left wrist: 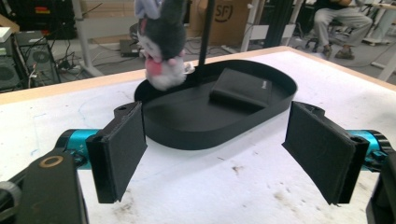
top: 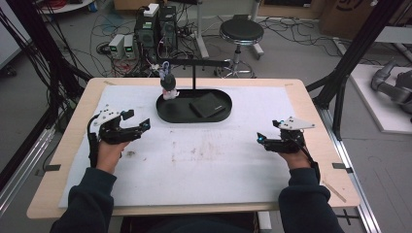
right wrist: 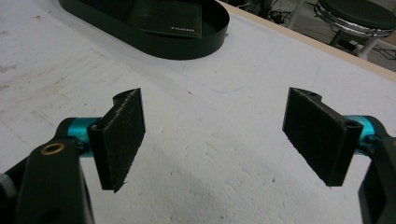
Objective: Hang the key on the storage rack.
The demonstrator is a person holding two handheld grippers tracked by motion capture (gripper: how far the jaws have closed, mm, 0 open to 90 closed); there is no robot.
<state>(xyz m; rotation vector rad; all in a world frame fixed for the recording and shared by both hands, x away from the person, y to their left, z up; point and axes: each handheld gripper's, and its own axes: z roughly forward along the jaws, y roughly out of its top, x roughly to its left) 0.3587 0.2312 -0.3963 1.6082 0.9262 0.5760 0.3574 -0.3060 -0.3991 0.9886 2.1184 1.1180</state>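
Your left gripper (top: pixel 130 122) sits left of centre, jaws spread and empty, aimed at the black oval tray (top: pixel 167 112) just beyond. Your right gripper (top: pixel 268 138) rests at right, also spread and empty, well apart from it. In the tray lies a black wallet (top: pixel 207 105); a plush toy (top: pixel 168 85) hangs over its left end.

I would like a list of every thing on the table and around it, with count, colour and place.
Tray: one, black, oval, far middle of the table.
Wallet: one, black, flat in the tray's right half.
Plush toy: one, grey, white and pink, hanging over the tray's left end.
Stand: one, black, rising from the tray.
Mat: one, white, stained, covering the table.
Stool: one, black seat, on the floor beyond.
Left tool: one, black, open, left of the tray.
Right tool: one, black, open, right side.
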